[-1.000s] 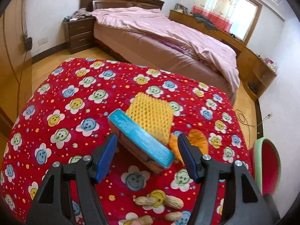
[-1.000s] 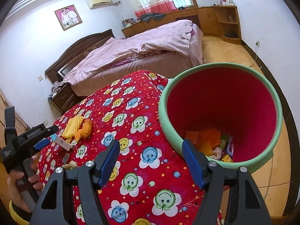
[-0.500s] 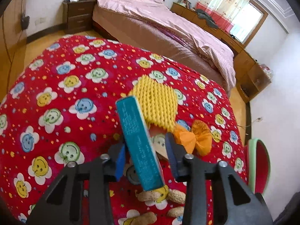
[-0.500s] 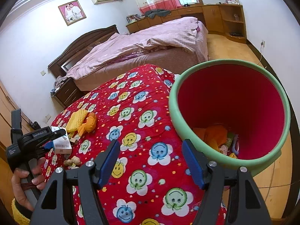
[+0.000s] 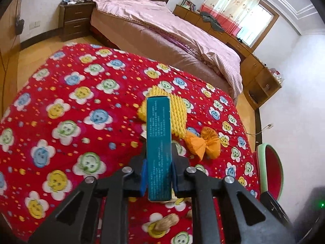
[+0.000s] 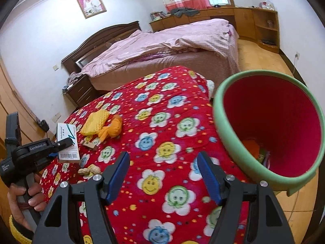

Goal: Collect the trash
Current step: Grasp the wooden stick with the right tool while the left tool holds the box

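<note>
gripping a flat teal-and-white cardboard box (image 5: 159,148), the left gripper (image 5: 158,173) has just been closing and its blue pads now press on the box's two broad faces, holding it on edge with the narrow teal side up. in the right wrist view the same box (image 6: 67,142) shows its white face and barcode, lifted off the red quilt with smiling-flower print (image 6: 162,134), and a person's hand (image 6: 28,199) wraps the gripper handle at the far left. on the quilt just past the box lie a yellow foam fruit net (image 5: 174,113) and, touching its right edge, a crumpled orange wrapper (image 5: 205,142). a few peanut shells (image 5: 164,223) lie nearer, below the left gripper. further right, the right gripper (image 6: 163,178) hangs over the quilt with its jaws spread and nothing between them. at the right stands a round bin with a green rim and red inside (image 6: 221,126), beside the quilt's edge, with orange and other scraps at its bottom. a bed with a pink cover (image 6: 172,40) is behind.
</note>
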`<state>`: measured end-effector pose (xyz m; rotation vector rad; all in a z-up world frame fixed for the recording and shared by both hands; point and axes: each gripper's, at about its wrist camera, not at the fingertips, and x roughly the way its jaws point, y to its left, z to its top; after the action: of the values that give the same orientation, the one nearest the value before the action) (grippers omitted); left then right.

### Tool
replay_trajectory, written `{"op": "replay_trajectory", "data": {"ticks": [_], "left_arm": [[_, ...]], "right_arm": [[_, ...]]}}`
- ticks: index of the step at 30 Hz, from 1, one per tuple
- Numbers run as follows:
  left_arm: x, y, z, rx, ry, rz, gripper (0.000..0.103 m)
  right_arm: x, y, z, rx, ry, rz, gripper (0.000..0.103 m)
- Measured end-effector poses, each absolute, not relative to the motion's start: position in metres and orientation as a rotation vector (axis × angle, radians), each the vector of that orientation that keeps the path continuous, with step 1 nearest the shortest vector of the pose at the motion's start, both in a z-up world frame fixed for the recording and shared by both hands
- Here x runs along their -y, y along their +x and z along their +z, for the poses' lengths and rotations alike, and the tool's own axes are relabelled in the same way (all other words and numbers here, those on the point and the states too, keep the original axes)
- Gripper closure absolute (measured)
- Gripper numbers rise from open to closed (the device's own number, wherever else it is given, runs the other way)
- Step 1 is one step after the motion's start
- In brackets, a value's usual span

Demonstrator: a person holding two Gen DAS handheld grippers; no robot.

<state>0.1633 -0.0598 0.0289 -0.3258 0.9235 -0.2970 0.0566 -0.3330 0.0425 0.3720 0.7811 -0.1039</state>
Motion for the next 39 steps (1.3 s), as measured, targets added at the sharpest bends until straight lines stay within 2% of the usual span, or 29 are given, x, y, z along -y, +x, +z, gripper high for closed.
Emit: {"op": "replay_trajectory", "data": {"ticks": [8, 20, 36, 39], "left_arm": [[0.024, 0.154, 0.036, -0.891, -0.285, -0.204, 0.085], [-0.022, 0.144, 0.017, -0.909, -0.29, -0.089, 0.085], [-0.031, 0.139, 0.008, -0.916, -0.281, -0.091, 0.085], [-0.03, 0.14, 0.008, -0.914, -0.275, -0.093, 0.085]], "right_arm": [[0.294, 0.086, 0.047, -0.797, 0.305, -0.002, 0.032], [0.223, 0.139, 0.033, -0.891, 0.197, 0.181, 0.032], [0.183, 0.195, 0.003, -0.971, 0.084, 0.216, 0.032], [0.183, 0.198, -0.002, -0.977, 0.076, 0.211, 0.034]]}}
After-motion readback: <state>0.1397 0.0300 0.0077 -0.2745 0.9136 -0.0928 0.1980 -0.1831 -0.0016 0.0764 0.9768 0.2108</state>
